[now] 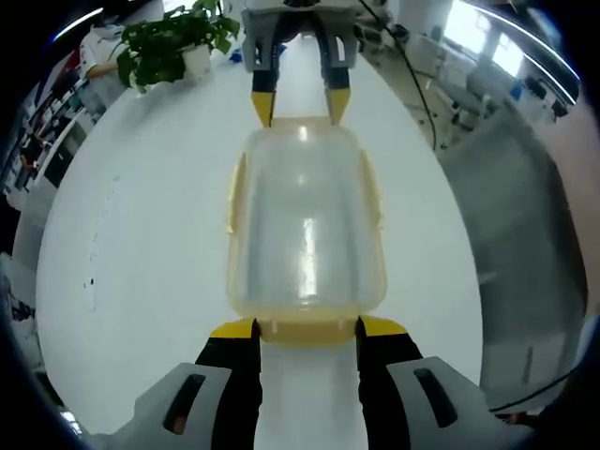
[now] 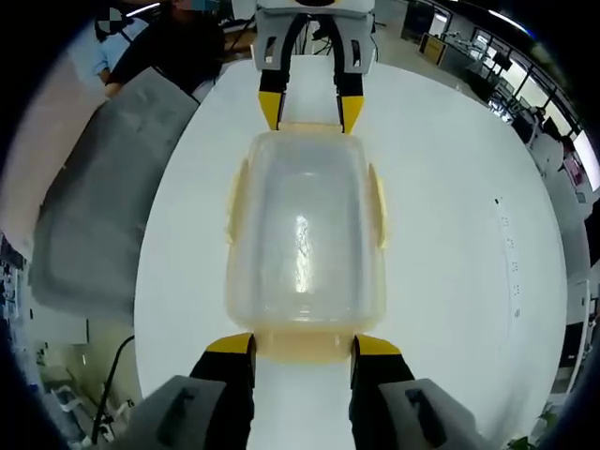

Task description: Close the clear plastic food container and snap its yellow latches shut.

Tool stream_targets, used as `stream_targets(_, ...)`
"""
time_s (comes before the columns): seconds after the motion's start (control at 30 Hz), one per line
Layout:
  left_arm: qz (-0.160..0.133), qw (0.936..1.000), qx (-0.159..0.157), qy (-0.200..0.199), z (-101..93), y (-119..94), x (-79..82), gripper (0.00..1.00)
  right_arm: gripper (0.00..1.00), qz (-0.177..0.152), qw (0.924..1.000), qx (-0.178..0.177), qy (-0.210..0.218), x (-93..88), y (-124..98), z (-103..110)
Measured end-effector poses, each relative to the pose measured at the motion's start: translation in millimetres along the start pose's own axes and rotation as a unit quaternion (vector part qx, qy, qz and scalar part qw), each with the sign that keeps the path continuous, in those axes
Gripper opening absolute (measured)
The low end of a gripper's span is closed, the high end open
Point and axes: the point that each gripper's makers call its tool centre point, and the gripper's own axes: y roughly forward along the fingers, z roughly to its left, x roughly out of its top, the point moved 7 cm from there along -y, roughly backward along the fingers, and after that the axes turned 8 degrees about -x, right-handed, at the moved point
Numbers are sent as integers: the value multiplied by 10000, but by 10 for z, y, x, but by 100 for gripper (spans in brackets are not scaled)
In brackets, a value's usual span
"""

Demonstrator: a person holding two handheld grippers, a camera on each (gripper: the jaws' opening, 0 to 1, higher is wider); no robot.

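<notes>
The clear plastic container [image 1: 305, 225] lies lengthways on the white table [image 1: 150, 234] with its lid on. Yellow latches run along its long sides [image 1: 233, 197], and another yellow latch [image 1: 307, 330] sits at the near end. My left gripper [image 1: 307, 328] is open, its yellow-tipped jaws standing either side of that near end latch. My right gripper [image 1: 300, 105] is open at the far end, its tips at the container's edge. In the right gripper view the container [image 2: 305, 234] reaches from my right gripper [image 2: 302, 345] to the left gripper [image 2: 309, 111], and a yellow end latch [image 2: 302, 349] lies between the right jaws.
A potted plant [image 1: 173, 47] stands at the table's far left corner. A grey cover [image 2: 103, 187] lies beside the table, also seen on the other side [image 1: 525, 244]. A person [image 2: 169, 47] sits beyond the table. A cable [image 1: 412, 75] runs along the edge.
</notes>
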Motion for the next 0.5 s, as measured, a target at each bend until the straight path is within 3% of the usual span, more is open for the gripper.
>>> stream_targets(0.5,-7,10000,5,1,8,-22,-35,37,37,-66,9999,42,70,18,32,-5)
